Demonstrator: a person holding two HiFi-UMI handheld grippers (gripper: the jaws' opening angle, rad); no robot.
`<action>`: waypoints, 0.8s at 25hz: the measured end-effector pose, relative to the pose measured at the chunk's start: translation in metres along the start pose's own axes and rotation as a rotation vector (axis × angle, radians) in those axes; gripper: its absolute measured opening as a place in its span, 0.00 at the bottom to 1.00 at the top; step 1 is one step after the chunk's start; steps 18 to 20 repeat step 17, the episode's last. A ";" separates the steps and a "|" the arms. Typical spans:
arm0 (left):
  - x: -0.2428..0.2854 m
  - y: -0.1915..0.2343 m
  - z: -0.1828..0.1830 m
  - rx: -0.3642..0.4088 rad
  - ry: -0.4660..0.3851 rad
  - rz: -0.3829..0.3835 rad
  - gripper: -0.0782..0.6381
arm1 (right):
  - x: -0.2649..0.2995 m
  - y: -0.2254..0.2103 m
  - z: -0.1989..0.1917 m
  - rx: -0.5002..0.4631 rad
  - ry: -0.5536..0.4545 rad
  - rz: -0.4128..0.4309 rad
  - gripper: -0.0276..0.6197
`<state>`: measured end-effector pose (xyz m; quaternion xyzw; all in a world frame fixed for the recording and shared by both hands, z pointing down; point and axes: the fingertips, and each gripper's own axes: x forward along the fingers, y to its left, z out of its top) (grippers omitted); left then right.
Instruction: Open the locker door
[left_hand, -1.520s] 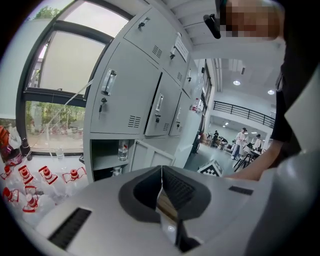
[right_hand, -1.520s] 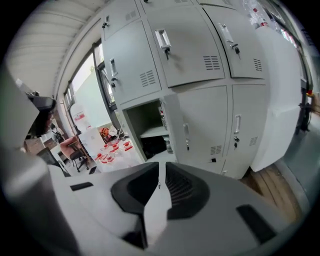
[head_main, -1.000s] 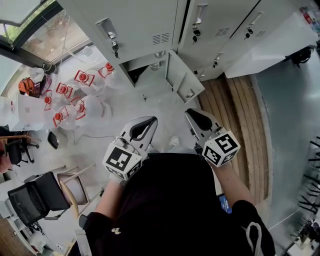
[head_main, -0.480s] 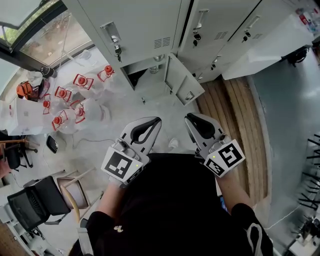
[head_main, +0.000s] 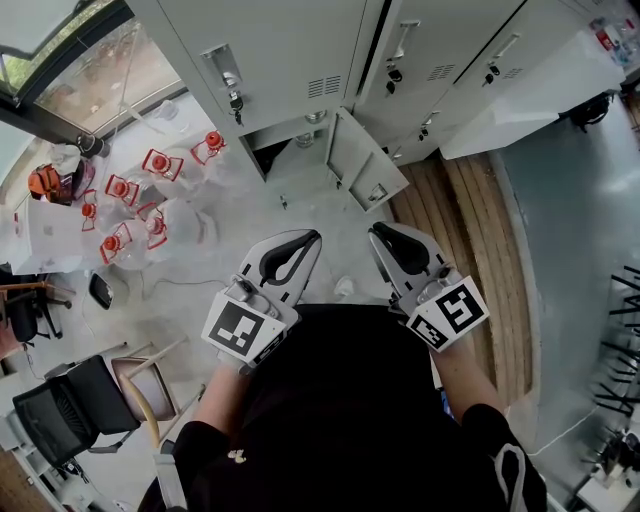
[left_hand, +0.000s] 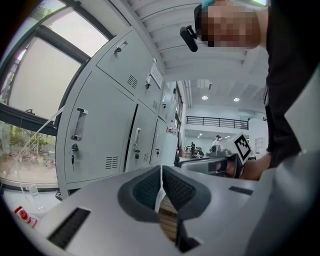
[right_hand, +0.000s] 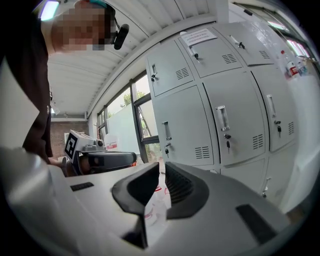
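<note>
A: Where's the small grey metal locker door (head_main: 365, 160)?
B: Swung open, low on the bank of tall grey metal lockers (head_main: 290, 50), well ahead of both tools
A: The left white two-jaw gripper (head_main: 312, 238)?
B: Jaws together, nothing between them
A: The right white two-jaw gripper (head_main: 376, 232)?
B: Closed and empty too, near the left one

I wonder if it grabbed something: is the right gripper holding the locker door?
No, the right gripper hangs in the air, shut on nothing, with the open locker door standing apart ahead of it.
</note>
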<state>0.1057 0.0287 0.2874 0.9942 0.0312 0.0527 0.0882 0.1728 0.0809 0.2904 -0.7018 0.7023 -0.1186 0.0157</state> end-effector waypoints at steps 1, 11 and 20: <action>0.000 0.001 0.000 -0.001 0.002 0.002 0.14 | 0.001 0.000 -0.001 0.002 0.003 0.000 0.13; -0.003 0.010 -0.002 -0.005 0.007 0.009 0.14 | 0.008 0.004 -0.006 0.011 0.012 -0.004 0.13; -0.004 0.012 -0.003 -0.007 0.017 0.012 0.14 | 0.010 0.006 -0.008 0.011 0.020 0.001 0.13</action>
